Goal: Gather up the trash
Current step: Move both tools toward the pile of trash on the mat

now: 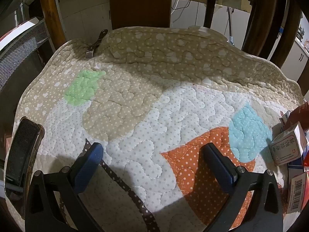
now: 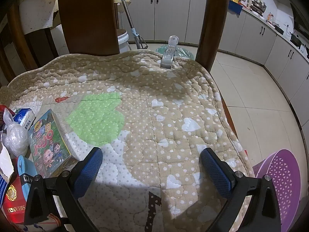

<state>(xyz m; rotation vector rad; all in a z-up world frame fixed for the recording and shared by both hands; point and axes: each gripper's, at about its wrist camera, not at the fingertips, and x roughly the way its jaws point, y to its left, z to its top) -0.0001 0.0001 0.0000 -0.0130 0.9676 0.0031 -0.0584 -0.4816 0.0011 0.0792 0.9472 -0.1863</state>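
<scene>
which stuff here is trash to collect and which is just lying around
For the job, as far as I can judge:
cartoon box
white medicine box
tissue pack
plastic bag
red box
purple basket, likely the bin

Just there:
quilt
clip
phone
bucket
mop

"JOJO" on the cartoon box (image 2: 50,145) — "Vinda" on the tissue pack (image 2: 24,118) — "SHUANGXI" on the red box (image 2: 13,206)

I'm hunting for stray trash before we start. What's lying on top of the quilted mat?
In the right wrist view, the quilted mat carries a cartoon box, a tissue pack, a crumpled plastic bag and a clip. Whatever lies under them is hidden.
</scene>
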